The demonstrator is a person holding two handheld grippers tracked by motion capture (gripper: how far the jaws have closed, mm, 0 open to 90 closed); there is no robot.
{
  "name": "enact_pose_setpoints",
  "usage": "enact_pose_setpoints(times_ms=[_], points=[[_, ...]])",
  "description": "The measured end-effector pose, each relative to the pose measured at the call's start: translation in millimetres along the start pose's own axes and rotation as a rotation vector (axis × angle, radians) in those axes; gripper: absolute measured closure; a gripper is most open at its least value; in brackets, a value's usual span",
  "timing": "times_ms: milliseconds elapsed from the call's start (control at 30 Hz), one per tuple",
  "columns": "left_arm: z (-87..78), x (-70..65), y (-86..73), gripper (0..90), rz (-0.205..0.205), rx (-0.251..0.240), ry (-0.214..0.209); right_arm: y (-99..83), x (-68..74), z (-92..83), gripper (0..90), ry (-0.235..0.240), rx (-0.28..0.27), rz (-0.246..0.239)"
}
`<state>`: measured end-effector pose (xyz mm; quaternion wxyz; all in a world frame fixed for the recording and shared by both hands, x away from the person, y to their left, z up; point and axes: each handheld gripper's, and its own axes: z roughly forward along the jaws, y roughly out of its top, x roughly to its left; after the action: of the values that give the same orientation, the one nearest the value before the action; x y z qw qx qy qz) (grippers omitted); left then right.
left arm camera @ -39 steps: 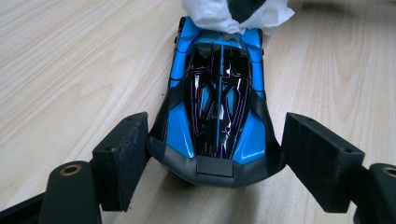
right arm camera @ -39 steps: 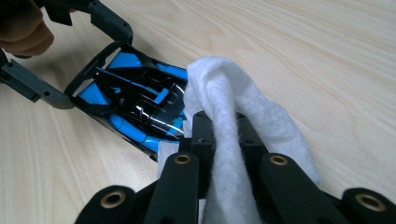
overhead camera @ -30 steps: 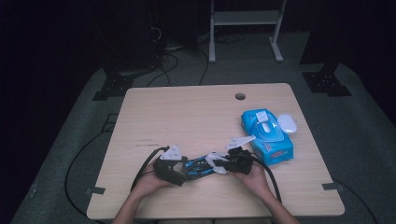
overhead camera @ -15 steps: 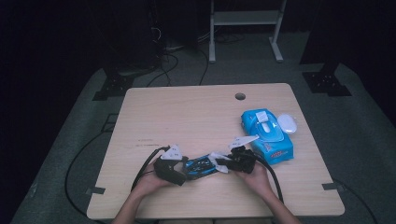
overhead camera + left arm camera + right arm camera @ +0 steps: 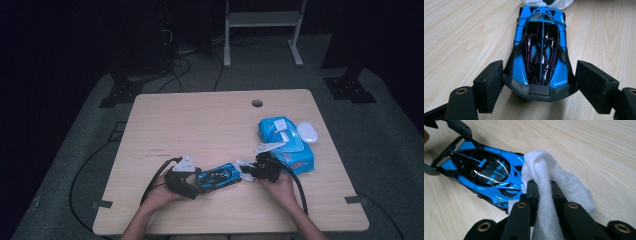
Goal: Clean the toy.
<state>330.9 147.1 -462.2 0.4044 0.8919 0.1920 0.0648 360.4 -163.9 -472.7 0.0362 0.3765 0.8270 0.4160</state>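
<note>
Left tool (image 5: 196, 179) is sitting at the near edge of the counter (image 5: 200, 125), jaws spread apart and bracketing one end of the toy car (image 5: 219, 176). In the left gripper view the near-side jaw is sitting right against the car (image 5: 541, 53) body at its corner; the other jaw is standing just off it, so it's framing the car, not squeezing it. Left hand (image 5: 162, 195) is gripping the tool body, cable looping off toward the counter edge.

Right tool (image 5: 252, 171) is facing it from the other end, jaws pinched together on a white wipe (image 5: 549, 185). Wipe is bunching up between the jaws and pressing against the car (image 5: 486, 173) at its far end. Right hand (image 5: 280, 189) is holding that tool.

Car is lying flat on the counter between the two tools, blue with black top, near the front edge, roughly centre.

Further back on the right: one blue wipes pack (image 5: 285, 142), flap lid standing open; can't tell what's inside it. One white oval object (image 5: 308, 132) is sitting just beside the pack's far side, touching or nearly so.

Count: one car, one wipe in use, one pack, one white oval object, two tools.

Round hole (image 5: 257, 103) is showing in the counter near its far edge.
</note>
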Motion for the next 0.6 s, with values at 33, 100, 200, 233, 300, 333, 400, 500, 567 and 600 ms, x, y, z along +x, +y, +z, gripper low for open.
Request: enact_pose_setpoints(times_ms=[33, 100, 200, 233, 300, 333, 400, 500, 567, 600], points=[[0.1, -0.3, 0.1, 23.6, 0.003, 0.001, 0.003, 1.3, 2.2, -1.1, 81.0, -0.005, -0.002, -0.016], [0.5, -1.2, 0.3, 23.6, 0.005, 0.003, 0.008, 6.0, 9.2, -4.8, 81.0, 0.007, -0.029, -0.042], [0.9, -1.0, 0.0, 23.6, 0.012, 0.004, 0.009, 17.7, 24.5, -3.0, 80.9, 0.033, -0.05, -0.088], [0.8, -0.9, -0.2, 23.7, 0.016, 0.006, 0.009, 22.2, 29.3, 0.9, 80.9, 0.046, -0.05, -0.105], [0.5, -1.5, 0.0, 23.6, 0.018, 0.01, 0.014, 31.5, 38.4, 12.9, 80.9, 0.042, -0.034, -0.144], [0.4, -2.0, 0.0, 23.7, 0.019, 0.013, 0.017, 35.6, 41.0, 20.0, 80.9, 0.049, -0.025, -0.157], [-0.2, -2.4, -0.1, 23.6, 0.028, 0.022, 0.024, 41.0, 42.2, 32.2, 80.9, 0.063, -0.019, -0.151], [0.8, -2.7, -0.4, 23.5, 0.024, 0.023, 0.025, 42.2, 34.5, 38.2, 81.3, 0.073, -0.019, -0.122], [1.7, -3.2, 0.5, 23.5, 0.039, 0.031, 0.03, 38.5, 27.6, 34.1, 81.6, 0.075, -0.035, -0.096], [2.2, -3.2, 1.1, 23.5, 0.042, 0.034, 0.03, 36.5, 24.4, 30.2, 81.6, 0.061, -0.04, -0.096]])
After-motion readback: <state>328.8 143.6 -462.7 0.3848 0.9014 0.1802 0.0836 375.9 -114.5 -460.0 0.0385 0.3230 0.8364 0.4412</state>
